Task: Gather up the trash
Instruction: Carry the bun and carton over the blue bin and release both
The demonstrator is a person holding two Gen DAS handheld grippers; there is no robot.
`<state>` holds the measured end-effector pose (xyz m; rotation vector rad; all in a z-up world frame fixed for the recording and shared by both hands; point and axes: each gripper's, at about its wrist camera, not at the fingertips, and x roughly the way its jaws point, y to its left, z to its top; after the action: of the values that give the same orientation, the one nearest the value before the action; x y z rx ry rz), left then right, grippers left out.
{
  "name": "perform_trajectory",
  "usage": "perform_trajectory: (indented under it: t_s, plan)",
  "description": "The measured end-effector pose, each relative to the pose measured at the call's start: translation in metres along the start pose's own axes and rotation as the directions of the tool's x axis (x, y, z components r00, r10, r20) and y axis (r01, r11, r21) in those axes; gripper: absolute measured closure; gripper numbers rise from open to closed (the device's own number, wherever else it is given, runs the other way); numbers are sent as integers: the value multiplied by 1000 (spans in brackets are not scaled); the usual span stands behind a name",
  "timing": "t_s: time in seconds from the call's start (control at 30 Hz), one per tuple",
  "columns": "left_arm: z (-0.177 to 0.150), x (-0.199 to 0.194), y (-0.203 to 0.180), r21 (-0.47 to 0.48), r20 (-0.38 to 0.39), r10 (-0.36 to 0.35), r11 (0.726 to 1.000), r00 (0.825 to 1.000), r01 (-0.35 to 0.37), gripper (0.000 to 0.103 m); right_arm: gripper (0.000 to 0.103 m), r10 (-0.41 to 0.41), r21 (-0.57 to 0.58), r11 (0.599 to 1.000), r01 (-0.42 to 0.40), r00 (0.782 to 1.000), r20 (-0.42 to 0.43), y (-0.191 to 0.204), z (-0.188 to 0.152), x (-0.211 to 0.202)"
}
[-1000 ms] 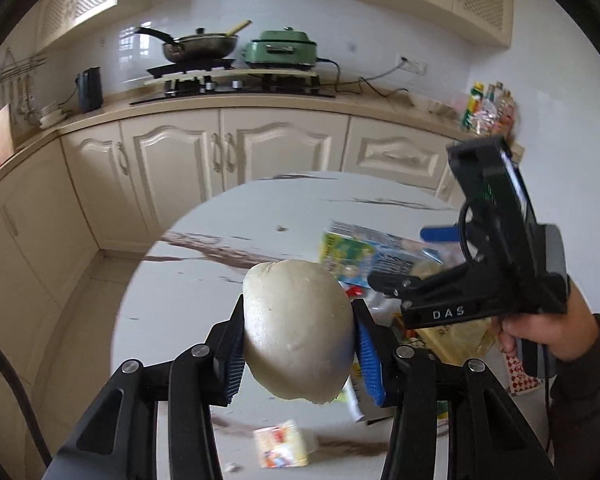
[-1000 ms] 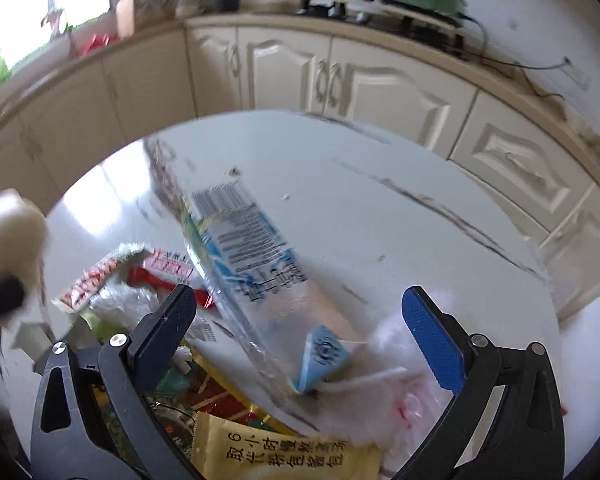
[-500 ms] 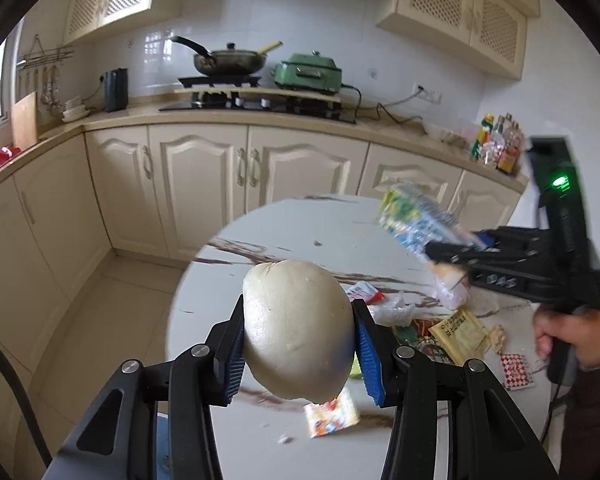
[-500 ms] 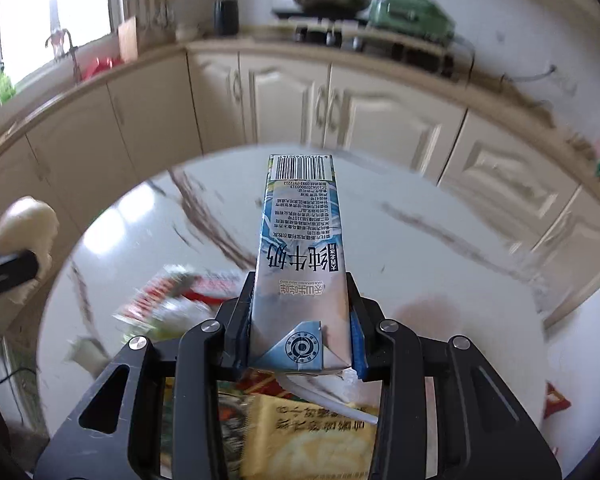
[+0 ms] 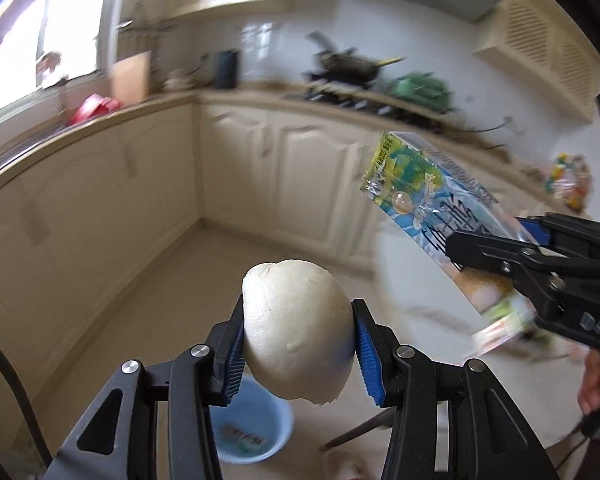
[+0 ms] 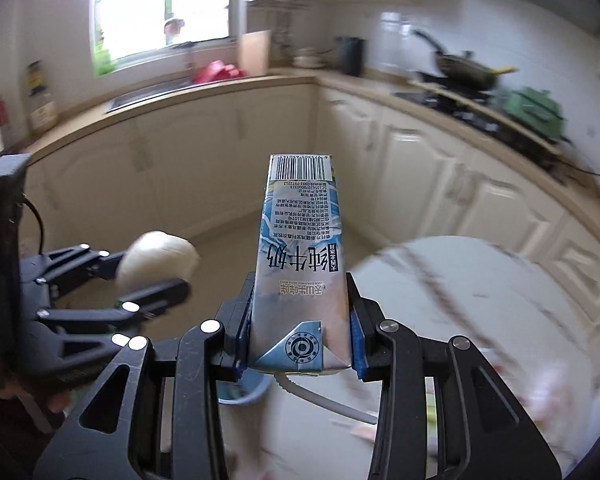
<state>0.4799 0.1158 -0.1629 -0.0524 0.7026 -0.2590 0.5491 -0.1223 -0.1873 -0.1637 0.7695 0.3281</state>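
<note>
Left claw: closed on a pale steamed bun, which is pinched at both sides between the blue pads and held in the air.

Right claw: closed on a milk carton, which is gripped near its folded base, barcode end pointed away; a white straw is seen hanging below it.

Blue basin: set on the floor beneath the bun, with some wrappers lying inside; it is partly hidden by the claw.

Tabletop: round, white, marbled, seen at the right, with blurred litter near its close edge.

Background: cream cabinets, a dark pan and a green cooker on the far counter, all blurred.
</note>
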Motion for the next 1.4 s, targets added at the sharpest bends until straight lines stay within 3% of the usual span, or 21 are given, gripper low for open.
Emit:
perform_trajectory:
  t_s: [0.13,0.23,0.4,0.53,0.6,0.73,0.83,0.97,1.13,1.27,1.4]
  plan:
    - [-32,18,53,-63,-98,65,995,993,-71,59,67,59,-9,998,-60,996,-63,53,-10,59]
    - [-61,45,81,-90,-187,101,989,977,-119,59,67,62,-7,998,-64,987,-149,80,-29,114]
    - [-112,112,119,-126,-367,97,980,925,-153,59,67,36,20,999,-32,958,-285,87,-71,190]
    - [-149,165,136,-132,-488,75,978,869,-159,58,67,12,31,1000,0,912,-410,86,-111,256]
    - [-164,186,140,-110,-534,87,979,841,-172,57,67,59,79,997,-25,880,-472,82,-133,288]
    - [-178,213,150,-104,-586,94,976,805,-190,54,67,116,150,988,-37,818,-563,75,-176,338]
    - [-182,229,161,-119,-619,90,971,780,-206,53,65,169,200,978,-60,789,-590,70,-194,360]
    - [-169,235,172,-148,-625,83,964,776,-222,50,62,222,245,965,-93,788,-575,61,-201,372]
    - [-146,231,154,-177,-606,72,959,792,-222,48,54,232,263,960,-99,806,-544,58,-199,362]
    - [-120,201,146,-188,-571,82,956,817,-226,48,44,211,256,963,-84,824,-526,68,-184,346]
    - [-108,151,142,-199,-521,113,948,846,-249,47,31,180,236,969,-73,863,-471,69,-161,309]
